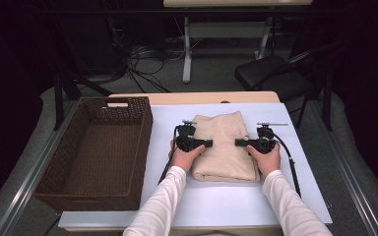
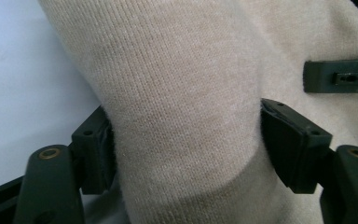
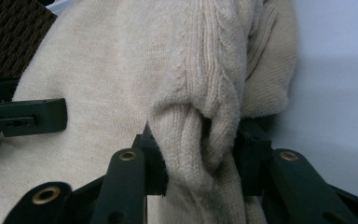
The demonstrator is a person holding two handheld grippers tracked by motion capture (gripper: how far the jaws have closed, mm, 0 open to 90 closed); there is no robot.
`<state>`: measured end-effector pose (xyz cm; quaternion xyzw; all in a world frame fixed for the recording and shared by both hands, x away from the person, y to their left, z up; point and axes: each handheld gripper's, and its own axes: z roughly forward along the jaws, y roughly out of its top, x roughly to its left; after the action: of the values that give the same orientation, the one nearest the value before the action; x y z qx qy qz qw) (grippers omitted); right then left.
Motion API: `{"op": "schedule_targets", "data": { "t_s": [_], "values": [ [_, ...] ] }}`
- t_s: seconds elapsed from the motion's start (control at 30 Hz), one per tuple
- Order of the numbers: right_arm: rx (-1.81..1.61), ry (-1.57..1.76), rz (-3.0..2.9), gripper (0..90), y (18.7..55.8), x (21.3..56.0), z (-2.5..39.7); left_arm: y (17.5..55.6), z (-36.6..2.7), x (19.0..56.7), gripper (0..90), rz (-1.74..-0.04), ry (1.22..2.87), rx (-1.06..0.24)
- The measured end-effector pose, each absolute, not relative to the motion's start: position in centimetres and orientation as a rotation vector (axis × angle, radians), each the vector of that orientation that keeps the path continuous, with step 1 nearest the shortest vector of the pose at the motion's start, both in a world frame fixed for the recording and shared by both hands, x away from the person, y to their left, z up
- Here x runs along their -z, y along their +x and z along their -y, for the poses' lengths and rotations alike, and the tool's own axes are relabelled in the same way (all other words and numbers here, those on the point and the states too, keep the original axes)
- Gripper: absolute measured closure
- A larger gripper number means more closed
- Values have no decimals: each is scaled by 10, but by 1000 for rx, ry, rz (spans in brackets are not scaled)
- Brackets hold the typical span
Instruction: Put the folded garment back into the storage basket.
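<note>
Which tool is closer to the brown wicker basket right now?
Left. The left tool grips the folded beige knit sweater on the side facing the brown wicker basket; the right tool grips its far side, with the sweater between.

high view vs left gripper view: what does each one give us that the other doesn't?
High view alone: the brown wicker basket left of the folded beige sweater, both hands, the right gripper at the sweater's right edge, and the floor and chair beyond the table.

Left gripper view alone: the knit up close, with a thick fold of sweater pinched between the left gripper's jaws.

Both: the sweater, the white table top, and the two grippers facing each other across the sweater.
</note>
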<state>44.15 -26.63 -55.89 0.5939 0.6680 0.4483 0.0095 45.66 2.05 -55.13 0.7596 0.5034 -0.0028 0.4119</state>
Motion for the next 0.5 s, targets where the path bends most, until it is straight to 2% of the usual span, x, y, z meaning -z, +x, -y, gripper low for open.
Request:
{"op": "schedule_targets", "data": {
  "t_s": [0.2,0.5],
  "values": [
    [-1408,1846,-2088,666,440,558,265,455,-22,551,337,-1269,1889,21],
    [-1418,1866,-2078,679,441,558,266,455,-22,551,344,-1275,1878,19]
  ]
}}
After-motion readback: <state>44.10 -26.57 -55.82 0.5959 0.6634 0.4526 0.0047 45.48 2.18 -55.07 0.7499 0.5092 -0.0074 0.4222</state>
